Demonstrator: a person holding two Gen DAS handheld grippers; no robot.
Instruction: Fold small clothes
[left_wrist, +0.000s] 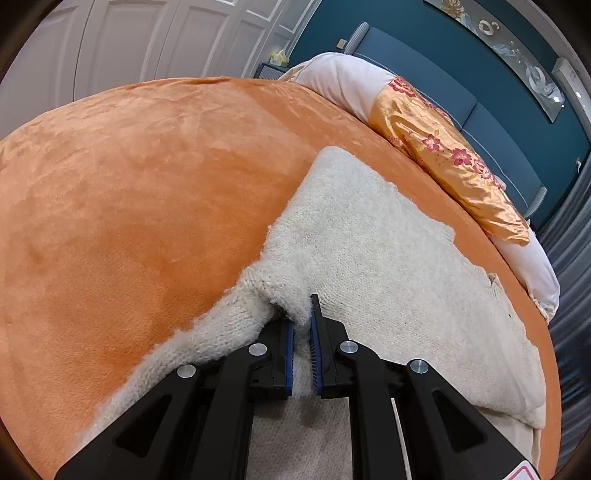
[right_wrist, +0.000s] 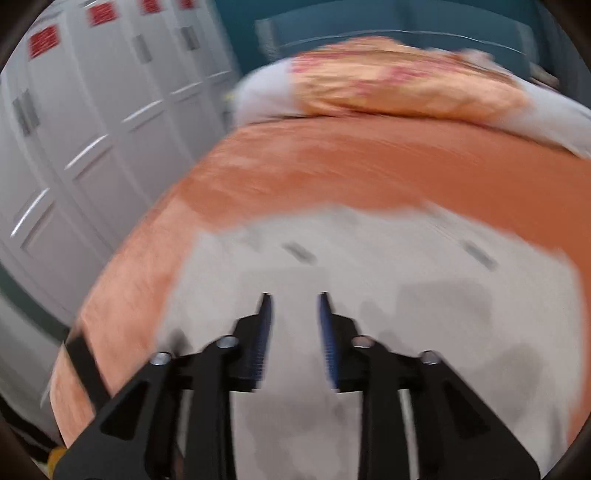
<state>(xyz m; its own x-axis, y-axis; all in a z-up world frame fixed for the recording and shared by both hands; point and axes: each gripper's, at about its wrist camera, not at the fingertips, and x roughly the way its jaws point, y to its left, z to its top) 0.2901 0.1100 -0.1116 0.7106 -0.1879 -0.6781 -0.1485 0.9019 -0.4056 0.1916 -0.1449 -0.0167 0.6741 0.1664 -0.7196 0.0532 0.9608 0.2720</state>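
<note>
Left wrist view, bed: a wide bed (left_wrist: 129, 192) under an orange plush blanket fills most of the frame, running up to a teal padded headboard (left_wrist: 461, 88).
Wardrobe: white panelled doors (left_wrist: 147, 40) stand beyond the far side of the bed; in the right wrist view the same doors (right_wrist: 92, 122) show curved silver handles and red labels, all blurred.
Pillows: a pale pillow (left_wrist: 340, 81) lies at the head of the bed, with an orange floral satin pillow (left_wrist: 443, 155) lying against it.
Sweater: a cream knitted sweater (left_wrist: 388, 266) lies spread on the blanket, on the near right part of the bed, one fuzzy edge trailing down to the lower left. In the right wrist view it is a pale smeared patch (right_wrist: 369, 258) on the orange, directly under and ahead of the claw.
Left claw: the left claw (left_wrist: 302, 325) is nearly closed, its blue ribbed pads pinching a raised fold of the sweater's edge, which bunches up between the two fingers.
Right claw: the right claw (right_wrist: 293, 314) is parted with a clear gap, nothing between its pads; it hangs over the sweater, and the whole picture is motion-blurred.
</note>
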